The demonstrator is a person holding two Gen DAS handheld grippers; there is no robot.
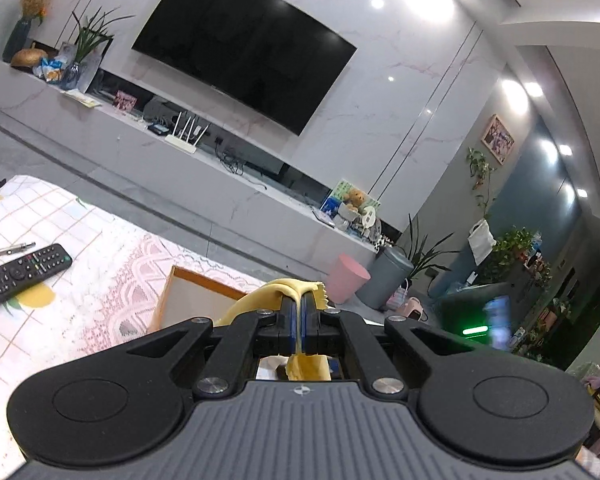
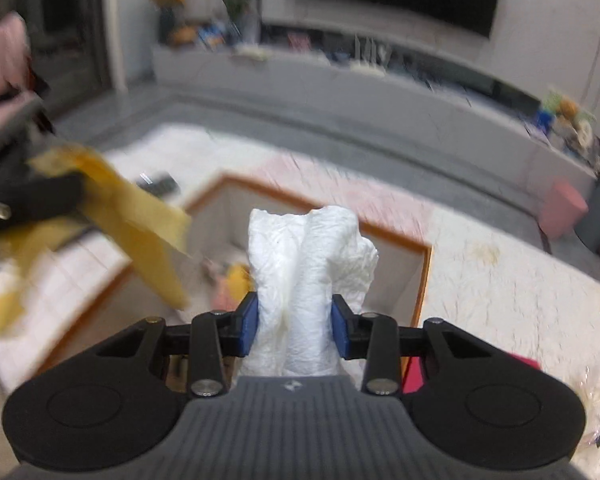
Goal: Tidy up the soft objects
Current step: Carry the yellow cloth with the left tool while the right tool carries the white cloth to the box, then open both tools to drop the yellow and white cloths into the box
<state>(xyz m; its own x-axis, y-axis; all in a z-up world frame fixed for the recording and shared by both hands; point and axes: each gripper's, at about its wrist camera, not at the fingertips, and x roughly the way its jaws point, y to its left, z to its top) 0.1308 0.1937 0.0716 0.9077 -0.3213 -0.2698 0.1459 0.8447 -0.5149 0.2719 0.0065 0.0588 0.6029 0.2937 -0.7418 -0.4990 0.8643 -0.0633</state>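
- Left wrist view: left hand-held gripper (image 1: 299,304) clamped on thin yellow cloth (image 1: 260,300), lower centre.
- Right wrist view: right hand-held gripper (image 2: 294,320) clamped on crumpled white paper towel (image 2: 308,264), centre, above orange-rimmed box (image 2: 424,264).

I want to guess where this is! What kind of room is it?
Most likely a living room in a home. A big television hangs on the wall above a long low cabinet, a remote control lies on a cloth-covered table, and a teddy bear sits among houseplants.
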